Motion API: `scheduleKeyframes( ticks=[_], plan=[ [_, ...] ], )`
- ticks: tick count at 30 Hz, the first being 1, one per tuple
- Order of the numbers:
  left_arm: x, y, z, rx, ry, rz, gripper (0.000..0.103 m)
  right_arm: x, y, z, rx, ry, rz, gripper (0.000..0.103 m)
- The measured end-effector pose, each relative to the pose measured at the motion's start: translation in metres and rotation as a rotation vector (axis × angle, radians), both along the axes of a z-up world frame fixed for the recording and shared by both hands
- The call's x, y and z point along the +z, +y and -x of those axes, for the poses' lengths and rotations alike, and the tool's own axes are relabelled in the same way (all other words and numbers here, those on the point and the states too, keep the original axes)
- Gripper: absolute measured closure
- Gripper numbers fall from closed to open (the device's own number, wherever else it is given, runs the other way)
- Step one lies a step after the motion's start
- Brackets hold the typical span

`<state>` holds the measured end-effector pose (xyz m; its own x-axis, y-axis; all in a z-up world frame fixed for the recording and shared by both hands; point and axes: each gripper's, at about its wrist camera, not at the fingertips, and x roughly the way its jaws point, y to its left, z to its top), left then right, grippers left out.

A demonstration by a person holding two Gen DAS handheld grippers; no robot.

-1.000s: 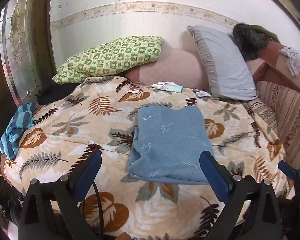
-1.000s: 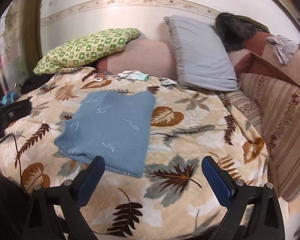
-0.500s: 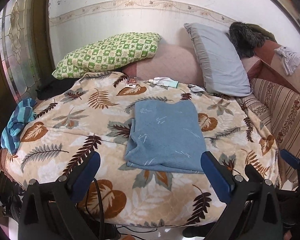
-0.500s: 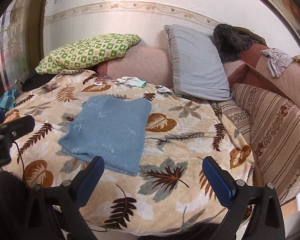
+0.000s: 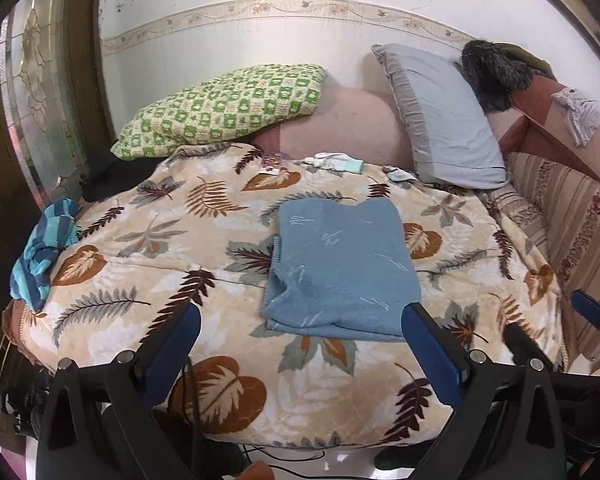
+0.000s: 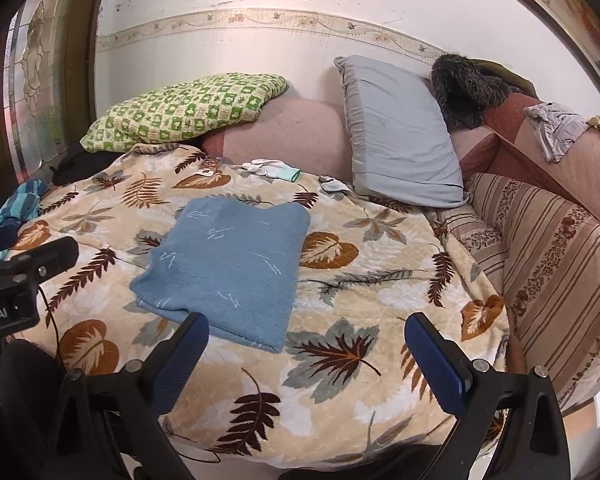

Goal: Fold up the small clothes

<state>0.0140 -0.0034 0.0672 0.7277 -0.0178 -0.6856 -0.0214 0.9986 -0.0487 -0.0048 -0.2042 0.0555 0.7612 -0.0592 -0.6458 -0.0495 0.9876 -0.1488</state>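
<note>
Both of your claws have pulled back from the bed since a second ago: more of the near edge of the leaf-print blanket [image 5: 148, 240] now shows, and a strip of floor below it has come into both views. Your left claw [image 5: 300, 344] hangs off the near edge of the bed with its blue fingers [image 5: 432, 356] spread wide and nothing between them. Your right claw [image 6: 306, 354] hangs likewise, fingers far apart and empty, off the near edge and further toward the striped sofa side [image 6: 556, 264].

The folded blue garment [image 5: 340, 264] has not moved. It lies flat on the blanket, in the middle of the bed, a neat rectangle with its thicker folded edge nearest you. Neither claw touches it.

At the head of the bed you have a green checked pillow [image 5: 224, 108] and a grey pillow [image 5: 440, 120] leaning against the wall. Small white pieces of cloth [image 5: 332, 160] lie on the blanket near the pillows, well apart from the blue garment. A striped blue cloth [image 5: 44, 248] sits bunched at the left edge of the bed.
</note>
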Motion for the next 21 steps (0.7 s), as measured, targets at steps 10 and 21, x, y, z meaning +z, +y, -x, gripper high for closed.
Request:
scheduleKeyframes(
  ticks=[10, 21],
  plan=[
    [0.0079, -0.0023, 0.0040, -0.020, -0.012, -0.012, 0.003, -0.0016, 0.0025, -0.0024, 0.005, 0.009, 0.011, 0.003],
    [0.0107, 0.0024, 0.0069, -0.023, -0.015, 0.018, 0.003, -0.0032, 0.0073, -0.0008, 0.007, 0.015, 0.023, 0.003]
  ],
)
